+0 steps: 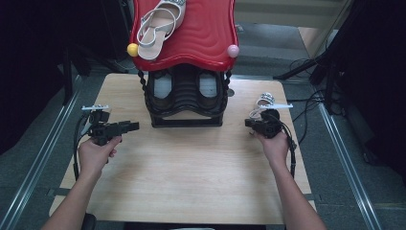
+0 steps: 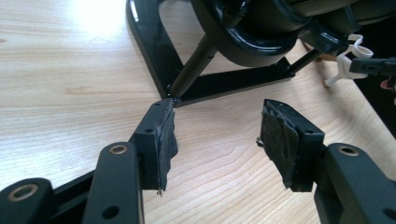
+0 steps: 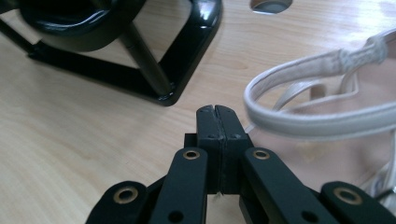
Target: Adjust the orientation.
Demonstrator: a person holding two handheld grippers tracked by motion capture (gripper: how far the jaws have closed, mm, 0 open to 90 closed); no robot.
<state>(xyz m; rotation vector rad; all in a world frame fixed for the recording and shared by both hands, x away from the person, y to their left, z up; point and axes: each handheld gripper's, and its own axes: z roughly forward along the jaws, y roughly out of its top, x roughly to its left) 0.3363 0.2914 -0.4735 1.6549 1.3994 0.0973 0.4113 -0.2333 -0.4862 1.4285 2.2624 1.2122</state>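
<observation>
A black shoe rack (image 1: 186, 98) stands at the far middle of the wooden bench (image 1: 191, 177), topped by a red wavy shelf (image 1: 201, 33). One pale strappy sandal (image 1: 160, 24) lies on that red shelf, its long axis running diagonally, one end near the yellow knob (image 1: 132, 49) at the shelf's left corner and the other toward the far right. A pink knob (image 1: 232, 51) marks the shelf's right corner. The black tier below the shelf has two shoe-shaped hollows; what they hold cannot be made out.

A second pale sandal (image 3: 327, 116) lies on the bench to the right of the rack, just beyond the right tool (image 3: 217, 119). In the right gripper view its straps curve across the frame just beside the tool's tip, without a clear touch. So there are two sandals in all, one up on the shelf and one on the bench.

The right tool has its jaws pressed together with nothing between them. The left tool (image 2: 217, 135) is spread wide over bare wood, pointing at the near left corner of the rack's base, close to it.
</observation>
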